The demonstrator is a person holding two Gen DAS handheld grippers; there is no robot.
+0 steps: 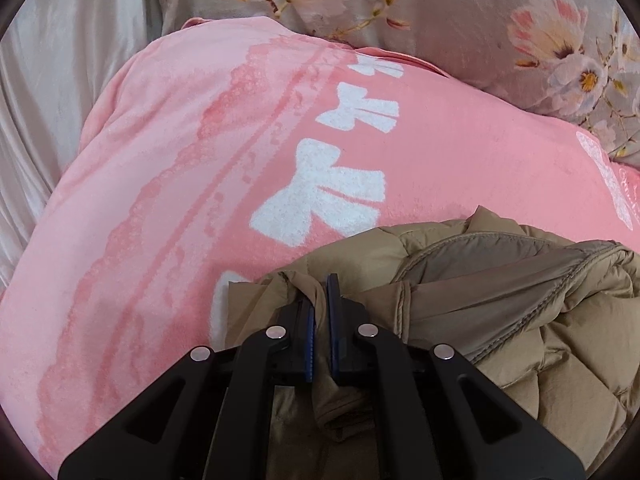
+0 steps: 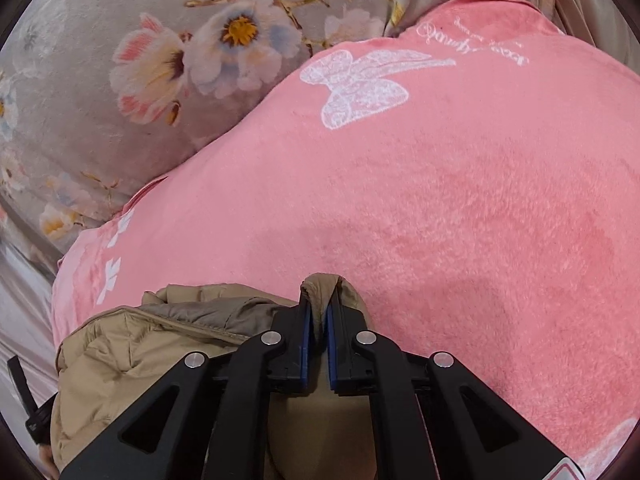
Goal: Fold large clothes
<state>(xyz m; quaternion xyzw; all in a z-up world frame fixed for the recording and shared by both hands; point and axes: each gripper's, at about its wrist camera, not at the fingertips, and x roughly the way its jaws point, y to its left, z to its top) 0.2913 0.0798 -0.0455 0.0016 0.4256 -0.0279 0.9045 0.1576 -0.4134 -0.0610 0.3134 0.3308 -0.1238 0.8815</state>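
Where the blue pads meet, each claw pinches a fold of one tan quilted puffer jacket (image 1: 500, 304): left claw (image 1: 321, 320) narrow on an edge, right claw (image 2: 318, 322) narrow on a gathered corner. Two grips on separate points probably let the wide, slippery garment be lifted and laid evenly for a fold. Jacket: bunched, near edge of a pink fleece blanket (image 2: 460, 200) with white bows, spread as a working surface. Beyond: floral bedding (image 2: 120, 80); satin sheet (image 1: 60, 80).

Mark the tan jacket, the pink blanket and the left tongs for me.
tan jacket (image 1: 520, 320): left wrist view, quilted body.
pink blanket (image 2: 460, 200): right wrist view, bare plush middle.
left tongs (image 1: 321, 300): left wrist view, between the tips.
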